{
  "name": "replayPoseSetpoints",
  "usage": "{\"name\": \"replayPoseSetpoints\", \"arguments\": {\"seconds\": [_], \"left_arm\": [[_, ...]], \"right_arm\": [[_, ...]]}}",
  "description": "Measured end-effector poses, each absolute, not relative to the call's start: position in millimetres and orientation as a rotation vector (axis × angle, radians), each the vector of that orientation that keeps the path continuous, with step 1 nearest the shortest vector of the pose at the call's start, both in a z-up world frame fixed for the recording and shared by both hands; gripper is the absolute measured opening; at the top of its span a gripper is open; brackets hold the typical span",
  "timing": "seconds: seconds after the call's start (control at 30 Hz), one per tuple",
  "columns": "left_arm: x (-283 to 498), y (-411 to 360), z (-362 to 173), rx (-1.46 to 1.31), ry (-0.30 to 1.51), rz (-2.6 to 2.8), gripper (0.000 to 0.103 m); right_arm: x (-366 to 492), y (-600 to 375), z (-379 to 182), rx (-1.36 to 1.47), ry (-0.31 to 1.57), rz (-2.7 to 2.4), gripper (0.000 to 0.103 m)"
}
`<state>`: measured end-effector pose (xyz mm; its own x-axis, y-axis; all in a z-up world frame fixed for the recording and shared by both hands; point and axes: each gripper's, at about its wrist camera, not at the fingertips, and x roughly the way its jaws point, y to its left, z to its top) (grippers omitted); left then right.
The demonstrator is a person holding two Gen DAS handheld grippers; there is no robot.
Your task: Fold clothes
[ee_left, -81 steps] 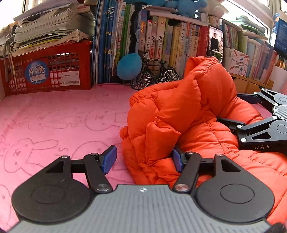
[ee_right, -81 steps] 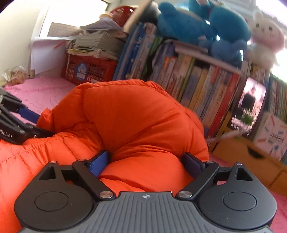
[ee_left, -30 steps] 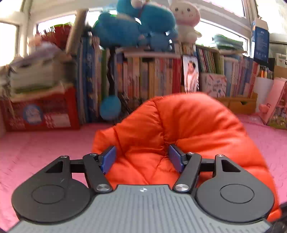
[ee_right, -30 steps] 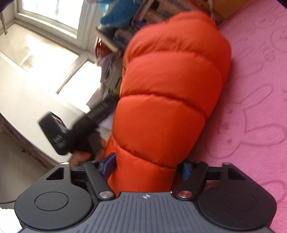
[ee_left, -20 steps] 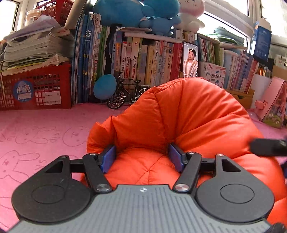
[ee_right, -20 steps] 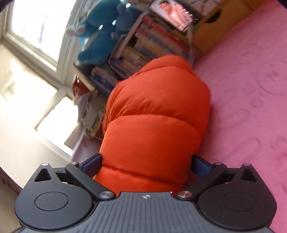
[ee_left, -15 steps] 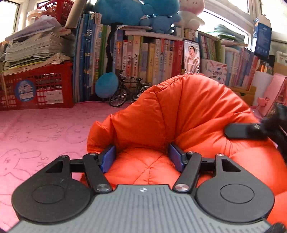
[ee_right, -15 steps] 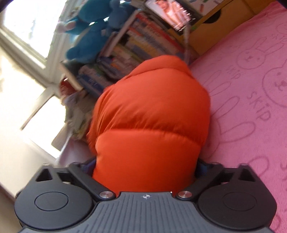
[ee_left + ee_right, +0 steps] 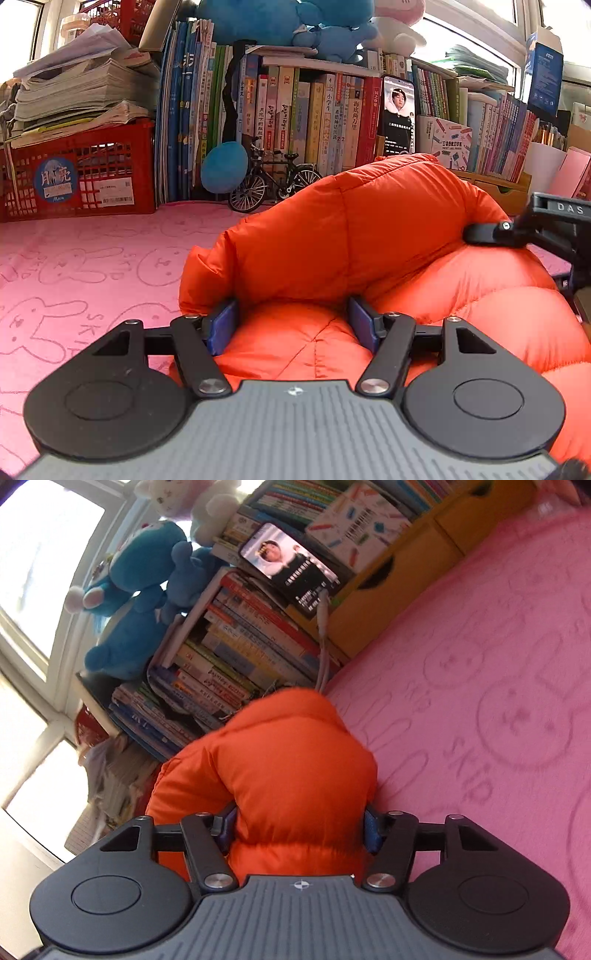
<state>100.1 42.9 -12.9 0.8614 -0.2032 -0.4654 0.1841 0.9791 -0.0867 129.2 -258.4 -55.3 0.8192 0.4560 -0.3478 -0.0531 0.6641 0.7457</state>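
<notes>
Pink bunny-print blanket [image 9: 92, 266] across whole near surface. Far left: red plastic crate [image 9: 79, 173] topped with stacked papers [image 9: 77, 88]. Right of crate: row of upright books [image 9: 295, 122] along far edge. Blue round plush [image 9: 224, 167] leaning against books, small model bicycle [image 9: 271, 184] just beside it on the right. Phone [image 9: 398, 114] propped upright among books, screen lit; white cable visible below it in right wrist view. Blue plush toys [image 9: 295, 26] on top of books, white plush [image 9: 397, 22] to their right. Far right: wooden drawer box [image 9: 491, 188], more books above it.
</notes>
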Motion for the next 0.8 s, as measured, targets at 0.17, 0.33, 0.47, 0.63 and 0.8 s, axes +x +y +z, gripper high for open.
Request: {"name": "replayPoseSetpoints", "arguments": {"seconds": [0.17, 0.33, 0.47, 0.63, 0.8], "left_arm": [[100, 43, -13, -0.043, 0.492, -0.201, 0.065], [99, 41, -13, -0.029, 0.488, -0.197, 0.065], [98, 38, -12, -0.009, 0.483, -0.190, 0.065], [98, 38, -11, -0.015, 0.486, -0.183, 0.064], [100, 36, -11, 0.000, 0.492, -0.179, 0.064]], "right_arm": [[142, -275, -65, 0.940, 0.576, 0.443, 0.071], [120, -265, -65, 0.844, 0.689, 0.577, 0.088], [131, -229, -48, 0.682, 0.773, 0.633, 0.103], [154, -222, -48, 0.785, 0.794, 0.518, 0.081], [156, -222, -43, 0.761, 0.783, 0.456, 0.070]]}}
